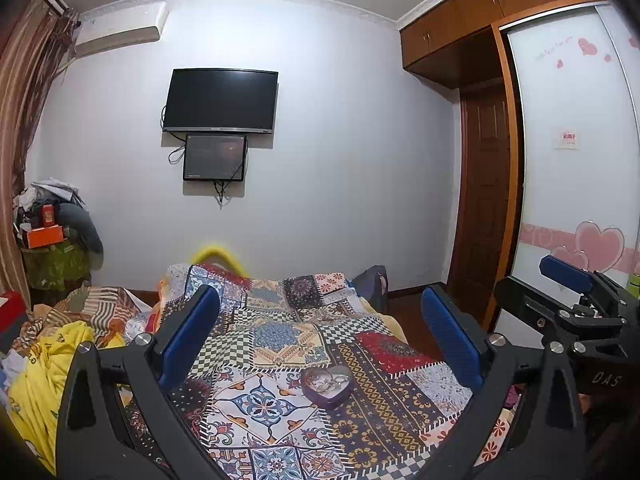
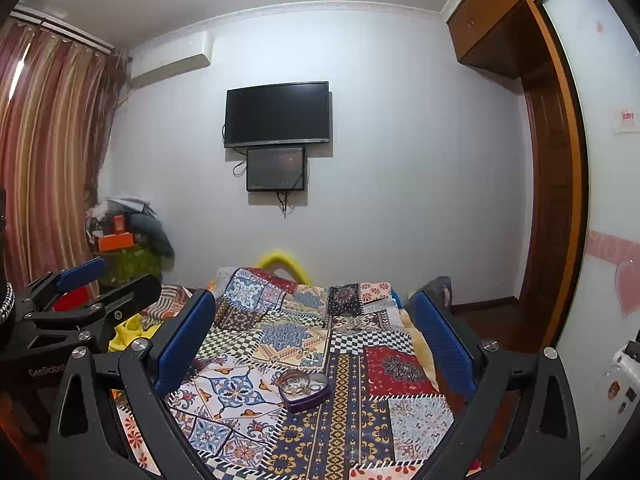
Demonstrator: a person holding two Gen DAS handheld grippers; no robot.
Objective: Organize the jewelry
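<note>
A purple heart-shaped box (image 1: pixel 327 385) lies open on the patchwork quilt (image 1: pixel 280 332), with rings and other jewelry inside it. It also shows in the right wrist view (image 2: pixel 304 389). My left gripper (image 1: pixel 320 336) is open and empty, raised above the quilt with the box between and below its blue pads. My right gripper (image 2: pixel 316 336) is open and empty, also above the quilt behind the box. Each gripper shows at the edge of the other's view: the right one (image 1: pixel 568 280) and the left one (image 2: pixel 80 276).
Yellow and striped clothes (image 1: pixel 48 356) lie heaped left of the quilt. A pile of boxes and clothes (image 1: pixel 52 224) stands in the left corner by the curtain. Two screens (image 1: pixel 218 120) hang on the far wall. A wardrobe (image 1: pixel 576 152) and wooden door stand right.
</note>
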